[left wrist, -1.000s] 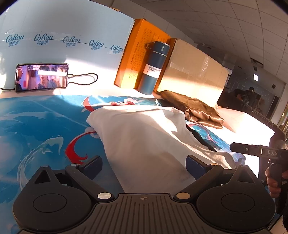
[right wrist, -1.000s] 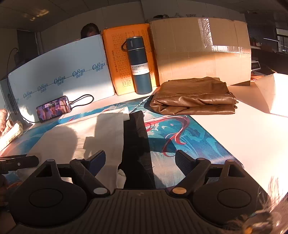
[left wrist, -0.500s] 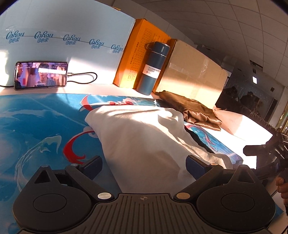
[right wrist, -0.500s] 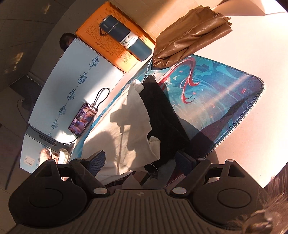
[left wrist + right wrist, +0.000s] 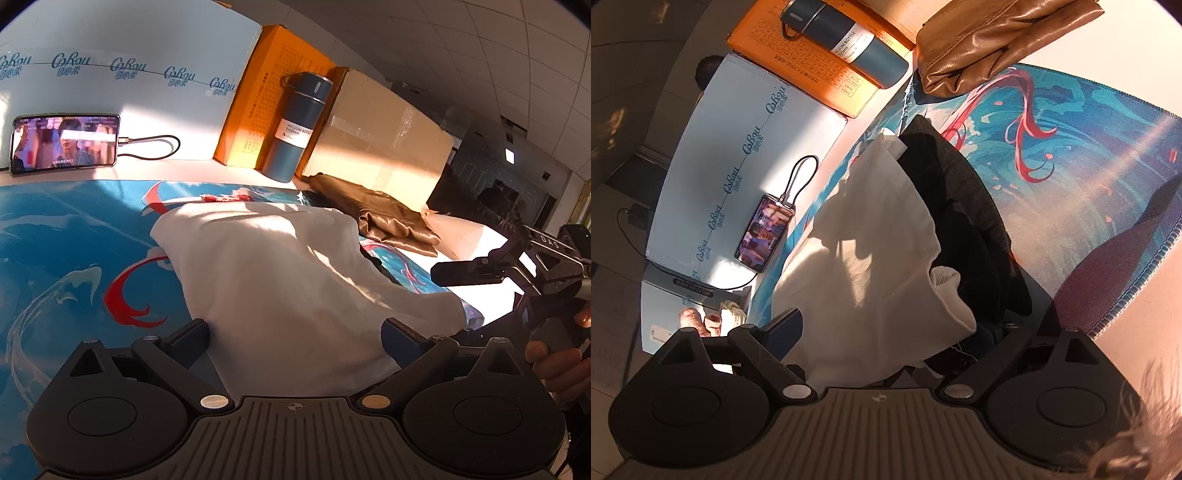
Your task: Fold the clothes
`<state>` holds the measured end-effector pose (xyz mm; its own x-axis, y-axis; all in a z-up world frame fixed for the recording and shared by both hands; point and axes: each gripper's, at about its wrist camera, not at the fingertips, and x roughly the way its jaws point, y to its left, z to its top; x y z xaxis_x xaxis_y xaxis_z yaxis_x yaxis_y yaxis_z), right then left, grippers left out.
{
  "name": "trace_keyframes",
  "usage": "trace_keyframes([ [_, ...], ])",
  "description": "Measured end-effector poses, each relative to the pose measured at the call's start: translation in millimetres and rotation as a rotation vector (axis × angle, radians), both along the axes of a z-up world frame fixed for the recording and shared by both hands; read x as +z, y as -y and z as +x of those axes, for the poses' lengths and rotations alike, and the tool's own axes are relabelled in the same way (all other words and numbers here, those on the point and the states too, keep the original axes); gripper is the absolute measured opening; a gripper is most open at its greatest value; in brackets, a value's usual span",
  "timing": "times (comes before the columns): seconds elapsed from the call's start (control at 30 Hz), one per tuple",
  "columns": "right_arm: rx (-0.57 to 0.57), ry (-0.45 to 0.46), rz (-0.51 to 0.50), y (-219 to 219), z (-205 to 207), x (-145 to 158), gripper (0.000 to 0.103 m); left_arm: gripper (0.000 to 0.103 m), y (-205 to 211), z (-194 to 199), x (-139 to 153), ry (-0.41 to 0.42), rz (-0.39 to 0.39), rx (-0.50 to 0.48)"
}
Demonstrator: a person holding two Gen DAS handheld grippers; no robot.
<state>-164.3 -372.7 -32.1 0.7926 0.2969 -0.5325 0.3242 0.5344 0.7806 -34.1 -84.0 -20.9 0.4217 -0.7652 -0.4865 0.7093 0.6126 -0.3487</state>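
We see a white garment (image 5: 295, 273) lying on a blue patterned mat (image 5: 66, 236) at the frame's centre. Our left gripper (image 5: 295, 332) sits at the bottom with jaws spread wide over the cloth. Our right gripper (image 5: 894, 332), tilted, is also spread, with white and dark garment (image 5: 964, 221) folds between its fingers.

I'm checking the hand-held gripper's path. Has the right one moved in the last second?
Yes. The right hand-held gripper has rolled and tipped downward: the vacuum bottle, upright before, now lies slanted at the frame's top.

Office-like room: tiled drop ceiling (image 5: 461, 48), stacked cardboard boxes (image 5: 376, 136)
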Motion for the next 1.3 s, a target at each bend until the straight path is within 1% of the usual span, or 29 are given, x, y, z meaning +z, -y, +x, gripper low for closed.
trace_keyframes([
  [0.07, 0.021, 0.023, 0.044, -7, 4, -4, 0.088, 0.102, 1, -1, 1, -0.004, 0.004, -0.006],
  [0.1, 0.025, 0.025, 0.053, -10, 7, -6, 0.078, 0.102, 1, -1, 2, -0.006, 0.005, -0.009],
  [0.13, 0.024, 0.019, 0.048, -13, 10, -8, 0.061, 0.102, 2, -1, 2, -0.009, 0.007, -0.013],
  [0.17, 0.023, 0.013, 0.035, -14, 12, -9, 0.049, 0.102, 2, -1, 3, -0.011, 0.009, -0.016],
  [0.2, 0.021, 0.006, 0.013, -16, 13, -10, 0.036, 0.102, 3, -2, 3, -0.013, 0.011, -0.019],
  [0.23, 0.020, 0.008, -0.001, -16, 13, -11, 0.033, 0.102, 3, -1, 4, -0.016, 0.012, -0.019],
  [0.27, 0.017, 0.016, -0.005, -15, 12, -12, 0.032, 0.102, -1, 4, 6, -0.028, 0.008, 0.008],
  [0.33, -0.001, 0.043, 0.007, -10, 8, -14, 0.026, 0.102, -8, 15, 10, -0.051, 0.001, 0.061],
  [0.4, -0.015, 0.069, 0.028, -4, 3, -15, 0.025, 0.102, -15, 27, 14, -0.079, -0.008, 0.116],
  [0.47, -0.028, 0.087, 0.037, 1, 0, -15, 0.024, 0.102, -24, 56, 11, -0.204, -0.063, 0.206],
  [0.5, -0.036, 0.093, 0.038, 3, -2, -15, 0.023, 0.102, -26, 70, 7, -0.272, -0.088, 0.228],
  [0.53, -0.045, 0.100, 0.038, 6, -4, -15, 0.022, 0.102, -26, 82, 4, -0.324, -0.114, 0.228],
  [0.57, -0.055, 0.105, 0.038, 8, -7, -15, 0.022, 0.102, -24, 90, 3, -0.337, -0.135, 0.221],
  [0.67, -0.112, 0.118, 0.019, 19, -16, -15, 0.021, 0.102, -7, 104, 1, -0.320, -0.113, 0.208],
  [0.73, -0.152, 0.123, 0.003, 25, -20, -15, 0.021, 0.102, 7, 107, 0, -0.323, -0.110, 0.189],
  [0.8, -0.166, 0.134, 0.017, 28, -21, -17, 0.021, 0.102, 22, 110, -1, -0.327, -0.109, 0.168],
  [0.83, -0.170, 0.139, 0.030, 28, -21, -19, 0.025, 0.102, 30, 108, -2, -0.330, -0.109, 0.141],
  [0.87, -0.180, 0.143, 0.037, 28, -20, -21, 0.027, 0.101, 39, 105, -2, -0.307, -0.094, 0.134],
  [0.9, -0.193, 0.146, 0.040, 27, -20, -22, 0.038, 0.101, 46, 102, -2, -0.285, -0.080, 0.128],
  [0.97, -0.214, 0.157, 0.047, 26, -20, -23, 0.044, 0.101, 51, 105, -4, -0.276, -0.094, 0.132],
  [1.03, -0.221, 0.182, 0.056, 25, -18, -21, 0.058, 0.090, 47, 113, -7, -0.288, -0.121, 0.161],
  [1.07, -0.227, 0.193, 0.055, 25, -17, -20, 0.060, 0.076, 45, 118, -9, -0.294, -0.132, 0.177],
  [1.1, -0.238, 0.200, 0.041, 25, -16, -19, 0.062, 0.055, 44, 119, -10, -0.287, -0.120, 0.181],
  [1.17, -0.266, 0.198, -0.024, 24, -11, -18, 0.059, 0.034, 43, 122, -13, -0.270, -0.096, 0.186],
  [1.2, -0.276, 0.188, -0.064, 23, -8, -18, 0.055, 0.028, 45, 120, -13, -0.238, -0.077, 0.168],
  [1.23, -0.281, 0.172, -0.107, 21, -3, -18, 0.046, 0.024, 48, 116, -12, -0.214, -0.058, 0.155],
  [1.27, -0.286, 0.157, -0.149, 20, 3, -19, 0.041, 0.020, 51, 113, -11, -0.188, -0.041, 0.142],
  [1.3, -0.286, 0.142, -0.181, 19, 8, -20, 0.029, 0.017, 52, 108, -6, -0.147, -0.028, 0.135],
])
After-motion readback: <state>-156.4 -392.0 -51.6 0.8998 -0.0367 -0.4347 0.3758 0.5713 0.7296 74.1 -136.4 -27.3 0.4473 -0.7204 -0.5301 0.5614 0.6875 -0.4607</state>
